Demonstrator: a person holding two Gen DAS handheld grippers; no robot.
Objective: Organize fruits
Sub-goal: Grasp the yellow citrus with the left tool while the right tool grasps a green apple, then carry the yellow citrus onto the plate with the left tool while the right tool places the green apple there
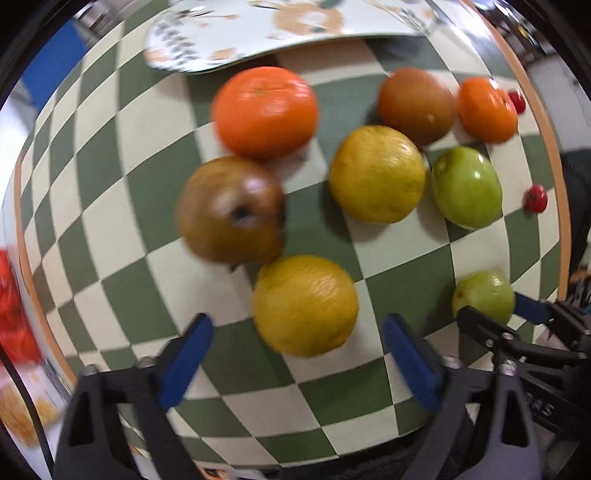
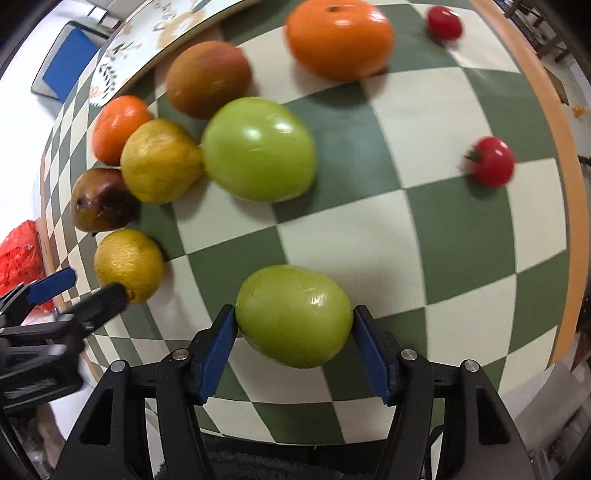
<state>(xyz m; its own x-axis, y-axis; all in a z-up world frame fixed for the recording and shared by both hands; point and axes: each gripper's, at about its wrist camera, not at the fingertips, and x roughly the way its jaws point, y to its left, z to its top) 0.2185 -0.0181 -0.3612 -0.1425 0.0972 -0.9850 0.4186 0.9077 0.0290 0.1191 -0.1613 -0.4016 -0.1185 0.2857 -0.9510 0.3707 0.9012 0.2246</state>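
**Right now: green fruit between my right fingers**

Broadly, I see a desk (image 2: 461, 236) under a green-and-cream checked cloth, with a patterned tray (image 1: 258, 33) lying at its far edge.

Fruit is scattered across the cloth. My right gripper (image 2: 293, 321) has its blue fingers (image 2: 218, 343) pressed on both sides of a green fruit (image 2: 293, 314) near the front edge; I cannot tell whether it is lifted or resting. My left gripper (image 1: 297, 336) is spread wide, its fingers (image 1: 188, 354) either side of a yellow citrus (image 1: 304, 304) without touching it.

Beyond that citrus lies a brown pear (image 1: 231, 210), touching a large orange (image 1: 266, 110). A second yellow citrus (image 1: 376, 173) lies just beside a second green fruit (image 1: 467, 186). Behind them are a brown fruit (image 1: 415, 105) and a smaller orange (image 1: 487, 109).

Two small red tomatoes sit toward the right rim, well apart: one (image 2: 493, 166) mid-cloth, the other (image 2: 445, 22) at the far side near the orange.

A red bag (image 2: 18, 258) shows beyond the desk's left edge.
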